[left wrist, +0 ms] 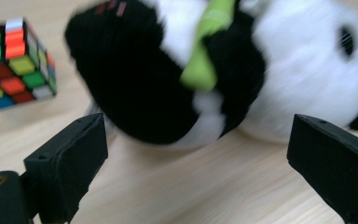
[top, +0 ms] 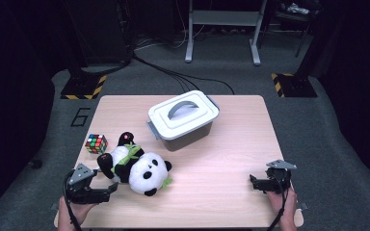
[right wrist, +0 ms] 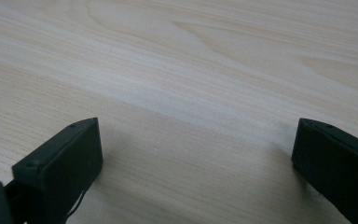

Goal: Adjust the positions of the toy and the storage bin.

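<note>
Writing in the scene comes down to one mark — a dark digit "6" [top: 80, 117] on the grey floor just off the table's far left corner; neither the toy nor the box carries a label that can be read.

The plush panda [top: 136, 164] lies on its side on the left half of the light wooden table [top: 221, 159], near the front edge, its white head with black ears and eye patches toward the middle of the table and its black legs toward the left. A bright green leaf-like strip crosses its chest, and one black foot shows a pinkish sole. In the left gripper view its fur is blurred, the black limb and green strip sitting just beyond the jaws.

The left gripper [top: 107, 191] rests at the front left, jaws spread wide and pointed at the panda's lower body, close to it but holding nothing. A Rubik's cube [top: 96, 143] sits just beside the panda, on its far left. Behind them stands a grey storage box [top: 183, 120] with a white lid and a grey handle — latched, near the table's far middle.

The right gripper [top: 253, 182] sits at the front right, well apart from everything, jaws wide over bare wood.
</note>
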